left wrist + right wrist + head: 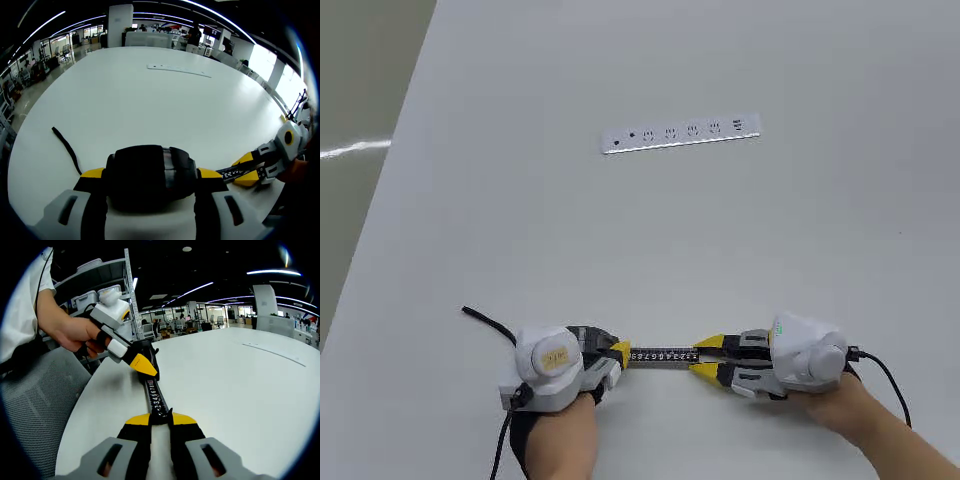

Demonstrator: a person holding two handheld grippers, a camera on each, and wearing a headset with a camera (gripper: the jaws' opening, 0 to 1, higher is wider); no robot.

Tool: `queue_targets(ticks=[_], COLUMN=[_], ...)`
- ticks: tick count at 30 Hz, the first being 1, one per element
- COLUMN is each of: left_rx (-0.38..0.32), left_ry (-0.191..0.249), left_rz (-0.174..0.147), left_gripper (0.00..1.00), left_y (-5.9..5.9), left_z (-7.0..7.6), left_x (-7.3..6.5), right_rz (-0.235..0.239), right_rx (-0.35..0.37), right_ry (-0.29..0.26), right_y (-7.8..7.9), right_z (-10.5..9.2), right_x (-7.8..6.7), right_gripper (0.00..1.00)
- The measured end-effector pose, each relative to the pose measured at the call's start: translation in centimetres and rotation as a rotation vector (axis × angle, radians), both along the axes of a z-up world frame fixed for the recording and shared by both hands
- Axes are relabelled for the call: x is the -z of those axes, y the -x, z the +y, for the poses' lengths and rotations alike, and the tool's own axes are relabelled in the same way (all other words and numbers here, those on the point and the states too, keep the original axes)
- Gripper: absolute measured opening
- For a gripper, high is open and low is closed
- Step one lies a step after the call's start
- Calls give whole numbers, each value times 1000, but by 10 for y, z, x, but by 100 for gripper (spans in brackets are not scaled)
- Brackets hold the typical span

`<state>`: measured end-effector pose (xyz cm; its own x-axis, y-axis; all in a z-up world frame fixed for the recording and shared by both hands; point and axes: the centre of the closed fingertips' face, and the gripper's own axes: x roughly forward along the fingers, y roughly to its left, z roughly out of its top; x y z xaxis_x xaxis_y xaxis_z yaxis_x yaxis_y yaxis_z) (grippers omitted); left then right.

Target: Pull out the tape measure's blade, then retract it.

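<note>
Tape measure's black round case (150,175), where is it, operator?
Operator: Clamped in my left gripper (612,352) at the white table's (620,230) near edge, its far side hidden. My right gripper (161,418) pinches the short numbered blade (154,392), covering its tip.

White table (520,220); power strip (680,133) lying on it

Open tabletop (770,250) up to power strip (681,132); cable (488,322) beside left tongs (618,355).

site: open-plan office | strip lights (270,271) are glowing overhead | mesh chair (35,410) and shelving rack (82,276) are standing beside long white table (620,230)
</note>
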<state>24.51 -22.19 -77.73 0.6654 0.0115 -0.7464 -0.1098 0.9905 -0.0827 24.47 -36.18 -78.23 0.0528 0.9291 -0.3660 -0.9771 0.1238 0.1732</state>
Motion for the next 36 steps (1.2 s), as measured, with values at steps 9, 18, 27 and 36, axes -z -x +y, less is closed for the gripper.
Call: queue_targets(ticks=[9, 18, 27, 36], left_rx=[-6, -6, -10, -12], left_ry=[3, 4, 8, 12], left_rz=[-3, -1, -1, -2], left_gripper=[69, 69, 69, 69], left_y=[0, 0, 0, 0], left_z=[0, 0, 0, 0], left_x=[0, 0, 0, 0], right_rz=[1, -5, -4, -6], right_rx=[-5, -21, -35, -48], right_ry=[-1, -3, -4, -3], right_y=[0, 1, 2, 4], right_z=[8, 23, 37, 49], right_x=[0, 1, 0, 1], right_gripper=[12, 12, 12, 12])
